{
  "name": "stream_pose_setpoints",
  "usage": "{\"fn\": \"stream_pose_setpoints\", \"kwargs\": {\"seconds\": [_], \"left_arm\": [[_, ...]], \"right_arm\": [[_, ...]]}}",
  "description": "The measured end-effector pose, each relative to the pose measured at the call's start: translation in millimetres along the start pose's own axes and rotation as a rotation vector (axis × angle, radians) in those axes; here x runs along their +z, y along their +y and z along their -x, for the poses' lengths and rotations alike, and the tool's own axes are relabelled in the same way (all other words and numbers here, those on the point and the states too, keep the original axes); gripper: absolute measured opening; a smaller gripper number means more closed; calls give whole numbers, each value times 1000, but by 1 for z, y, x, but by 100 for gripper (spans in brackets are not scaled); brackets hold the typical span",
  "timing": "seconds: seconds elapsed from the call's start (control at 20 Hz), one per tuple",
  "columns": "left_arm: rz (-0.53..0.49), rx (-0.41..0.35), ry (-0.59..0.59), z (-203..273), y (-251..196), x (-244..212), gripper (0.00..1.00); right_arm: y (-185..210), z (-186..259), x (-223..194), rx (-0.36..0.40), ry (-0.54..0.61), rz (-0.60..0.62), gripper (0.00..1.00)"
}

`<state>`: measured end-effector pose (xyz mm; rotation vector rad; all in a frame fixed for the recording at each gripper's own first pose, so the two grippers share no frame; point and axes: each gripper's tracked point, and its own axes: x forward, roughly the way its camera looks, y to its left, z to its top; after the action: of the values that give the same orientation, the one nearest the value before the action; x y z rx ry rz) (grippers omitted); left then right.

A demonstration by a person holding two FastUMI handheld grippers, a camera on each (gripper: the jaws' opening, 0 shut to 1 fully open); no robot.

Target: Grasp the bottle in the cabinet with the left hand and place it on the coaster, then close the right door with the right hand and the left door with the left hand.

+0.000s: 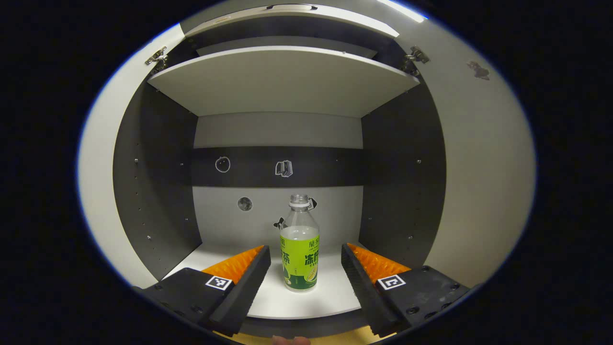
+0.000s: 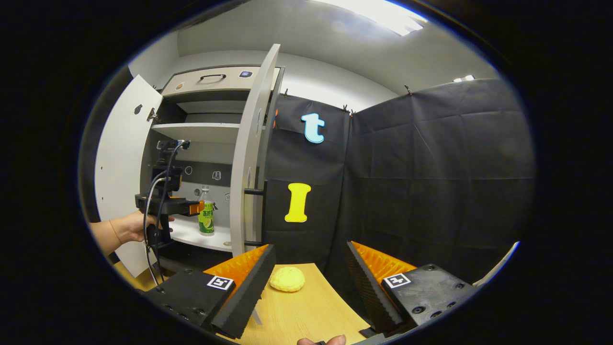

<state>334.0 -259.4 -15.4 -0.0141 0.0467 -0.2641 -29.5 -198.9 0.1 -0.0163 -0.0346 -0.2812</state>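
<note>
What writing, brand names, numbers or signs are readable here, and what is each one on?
Bottle: its green label carries printed characters, too small and blurred to quote reliably.
Square tags: black-and-white coded patterns, no words.
Back panel: small outline drawings, no text.
Nothing else is legible.

We saw each gripper's (image 1: 305, 268) black body bearing square coded tags and screws; the left gripper (image 2: 194, 207) trailed cables, apparently black.
</note>
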Motion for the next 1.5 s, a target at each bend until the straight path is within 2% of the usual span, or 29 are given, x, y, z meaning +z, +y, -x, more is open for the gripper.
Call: {"fn": "stream_pose_setpoints", "kwargs": {"seconds": [0.4, 0.65, 0.75, 0.8, 0.95, 1.15, 1.5], "left_arm": [[8, 57, 17, -64, 10, -16, 95], [-18, 69, 25, -86, 14, -27, 95], [-12, 78, 14, -89, 15, -27, 81], [-9, 76, 15, -87, 16, -26, 79], [-28, 75, 9, -75, 25, -23, 77], [-43, 36, -32, -35, 26, -5, 78], [-29, -18, -85, 69, 35, 12, 77]], "right_arm": [[-20, -20, -5, -16, 14, -2, 97], [-27, -26, -7, -29, 14, 10, 97], [-27, -26, -10, -32, 19, 18, 98], [-26, -26, -10, -32, 20, 20, 98], [-21, -26, -7, -30, 15, 14, 98], [-6, -24, -3, -6, 6, -5, 98], [27, -10, 7, 50, -23, -4, 98]]}}
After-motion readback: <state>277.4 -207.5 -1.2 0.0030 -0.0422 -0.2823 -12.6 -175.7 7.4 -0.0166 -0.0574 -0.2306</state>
